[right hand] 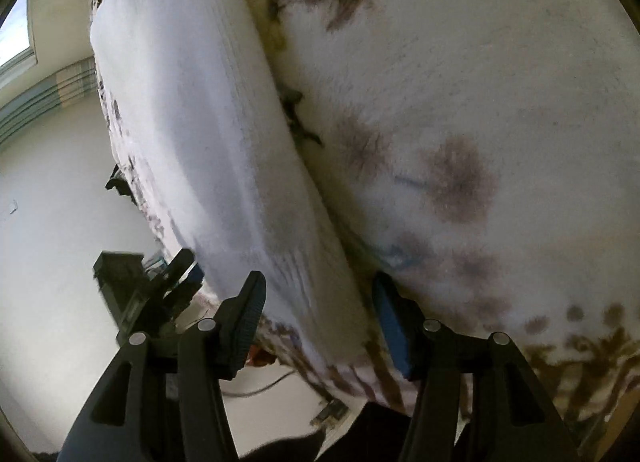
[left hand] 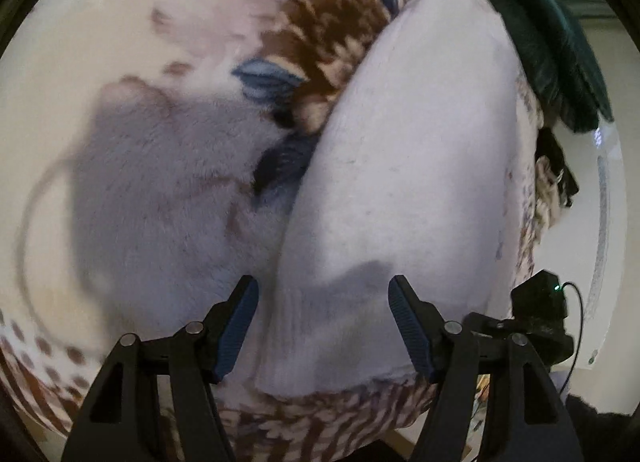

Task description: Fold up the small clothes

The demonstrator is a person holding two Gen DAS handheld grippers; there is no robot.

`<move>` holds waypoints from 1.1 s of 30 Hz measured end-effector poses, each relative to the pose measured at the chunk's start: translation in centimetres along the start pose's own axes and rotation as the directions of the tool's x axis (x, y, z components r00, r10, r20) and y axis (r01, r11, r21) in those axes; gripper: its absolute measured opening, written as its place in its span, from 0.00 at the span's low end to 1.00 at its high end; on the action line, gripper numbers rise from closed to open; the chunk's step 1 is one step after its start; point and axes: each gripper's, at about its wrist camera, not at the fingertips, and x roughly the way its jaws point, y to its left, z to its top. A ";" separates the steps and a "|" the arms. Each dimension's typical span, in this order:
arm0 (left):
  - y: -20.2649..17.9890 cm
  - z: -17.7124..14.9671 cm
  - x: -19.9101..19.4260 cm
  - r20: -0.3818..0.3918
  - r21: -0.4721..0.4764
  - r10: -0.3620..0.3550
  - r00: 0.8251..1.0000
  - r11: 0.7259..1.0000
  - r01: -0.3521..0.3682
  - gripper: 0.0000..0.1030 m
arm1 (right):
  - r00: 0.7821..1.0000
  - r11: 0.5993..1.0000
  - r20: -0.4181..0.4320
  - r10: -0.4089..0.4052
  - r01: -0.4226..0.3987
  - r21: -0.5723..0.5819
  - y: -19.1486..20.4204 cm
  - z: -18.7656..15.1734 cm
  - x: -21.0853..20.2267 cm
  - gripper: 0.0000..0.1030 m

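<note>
White knit garment (left hand: 400, 166), cream blanket (left hand: 120, 14) with brown-and-blue floral print

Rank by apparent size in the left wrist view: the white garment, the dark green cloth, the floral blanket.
1. floral blanket, fills most of the view.
2. white garment, though it lies nearer the camera.
3. dark green cloth, cut off at the edge, so its true size is unsure.

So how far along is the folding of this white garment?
Done: the white garment lies as a long, narrow folded strip on the floral blanket. In hand: nothing; the left claw and right claw are open, above its near end. Left: probably a crosswise fold, though the far end is unclear.
</note>
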 end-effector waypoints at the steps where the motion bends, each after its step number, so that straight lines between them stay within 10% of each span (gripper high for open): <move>1: -0.2 -0.2 -0.4 0.019 -0.006 -0.010 1.000 1.000 0.010 0.61 | 1.000 1.000 0.018 -0.002 0.003 -0.004 0.2 -0.2 0.1 0.56; 3: -0.5 -0.7 -0.9 0.047 0.003 -0.017 0.999 1.000 0.017 0.12 | 0.997 1.000 0.080 -0.013 0.015 -0.027 0.7 -0.9 -0.2 0.25; 4: -0.6 -0.9 -0.8 0.033 0.002 -0.043 0.999 0.999 0.043 0.03 | 0.995 0.999 0.100 -0.020 0.024 -0.037 0.9 -1.3 -0.4 0.09; 15: 1.3 -0.8 -1.5 -0.006 -0.030 -0.040 0.999 0.999 0.040 0.07 | 0.980 0.986 0.137 -0.143 0.153 -0.064 2.2 -2.0 -0.6 0.11; 20: 4.5 -1.2 -1.1 0.017 -0.139 -0.194 0.981 0.971 0.194 0.66 | 0.992 0.994 0.092 -0.084 0.090 -0.060 1.5 -1.5 -0.8 0.59; 23: 3.4 -1.2 2.1 -0.067 -0.144 -0.277 0.959 0.953 0.265 0.66 | 0.999 0.998 0.037 -0.020 0.022 -0.064 0.5 -1.1 0.6 0.59; 27: -0.6 -1.7 3.1 -0.104 0.012 -0.220 0.970 0.975 0.222 0.64 | 0.998 0.997 -0.020 0.066 -0.067 -0.045 -0.3 -1.0 3.0 0.59; 29: -1.8 -2.0 3.1 -0.103 0.058 -0.189 0.977 0.979 0.195 0.09 | 0.994 0.993 -0.011 0.112 -0.113 -0.038 -0.1 -1.0 3.4 0.56; 33: -2.7 -2.3 1.8 -0.068 0.072 -0.132 0.989 0.988 0.137 0.10 | 0.990 0.990 0.028 0.137 -0.135 -0.042 1.3 -1.5 3.6 0.18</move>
